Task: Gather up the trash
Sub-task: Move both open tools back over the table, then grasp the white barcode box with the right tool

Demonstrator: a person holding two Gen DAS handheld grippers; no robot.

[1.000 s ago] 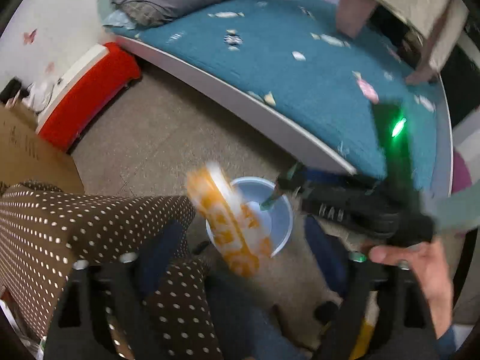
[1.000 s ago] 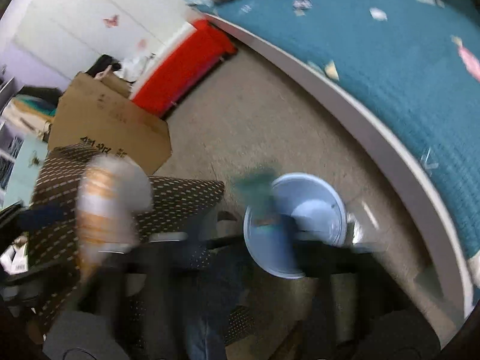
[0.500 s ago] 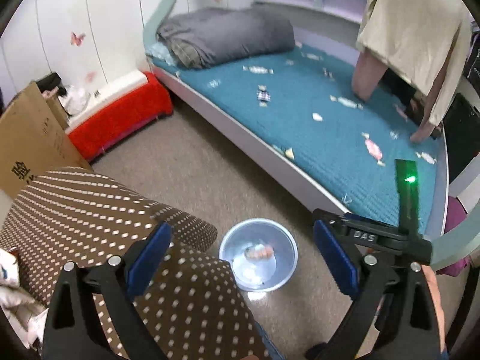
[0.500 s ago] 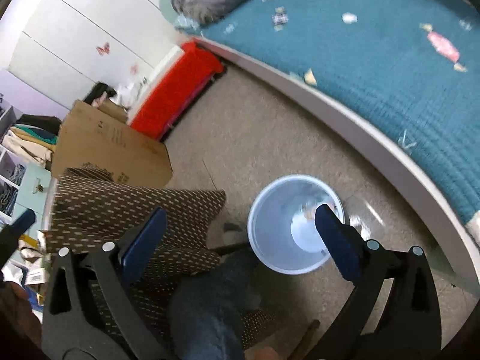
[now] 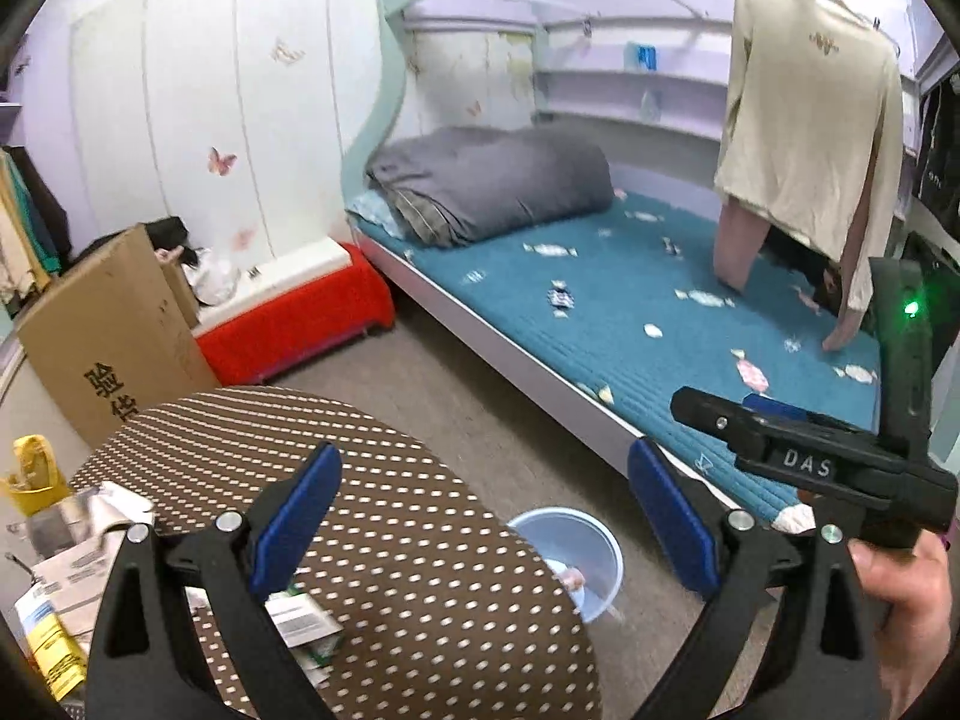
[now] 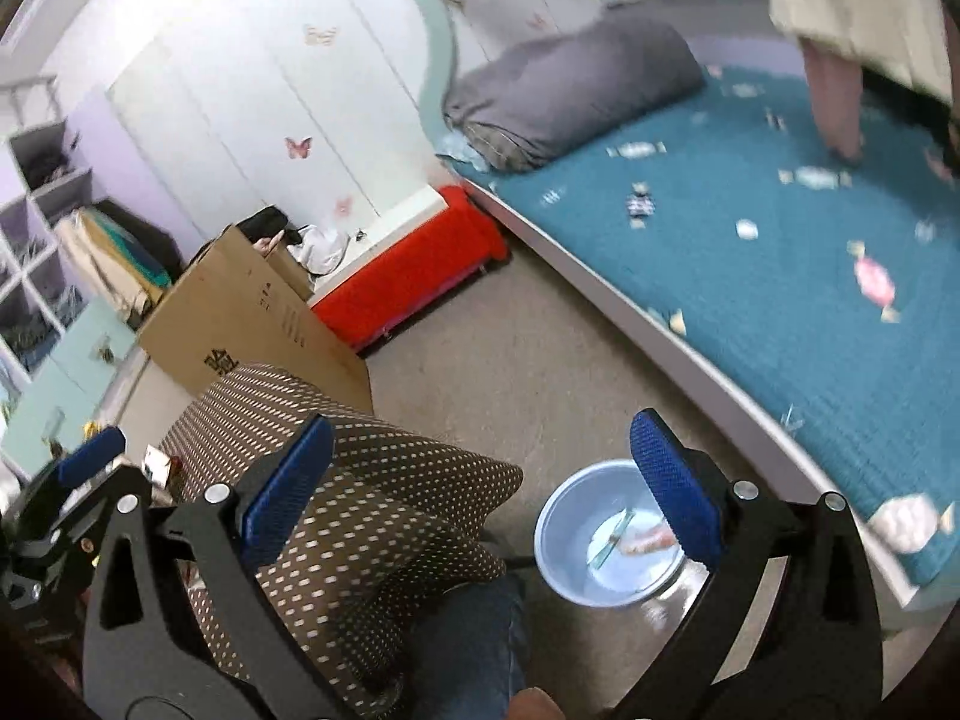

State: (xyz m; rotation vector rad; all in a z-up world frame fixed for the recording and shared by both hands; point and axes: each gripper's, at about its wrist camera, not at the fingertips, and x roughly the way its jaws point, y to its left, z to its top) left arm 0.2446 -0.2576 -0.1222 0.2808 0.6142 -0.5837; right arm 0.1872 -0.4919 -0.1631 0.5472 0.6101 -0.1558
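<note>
My left gripper is open and empty above the dotted table. My right gripper is also open with nothing between its blue pads; in the left wrist view it hangs at the right, held by a hand. On the floor below both stands a light blue bin with a few wrappers lying inside; its rim shows past the table edge. Paper scraps lie on the table under my left finger. Several candy wrappers are scattered over the teal bed.
More paper and packets crowd the table's left end. A cardboard box and a red bench stand by the wall. A grey duvet lies at the bed's head, and clothes hang over its far end. A knee in jeans sits under the table.
Both grippers rose and tilted up, away from the bin. An orange packet at the left jaws and a green wrapper at the right are gone from them; wrappers now lie in the bin.
</note>
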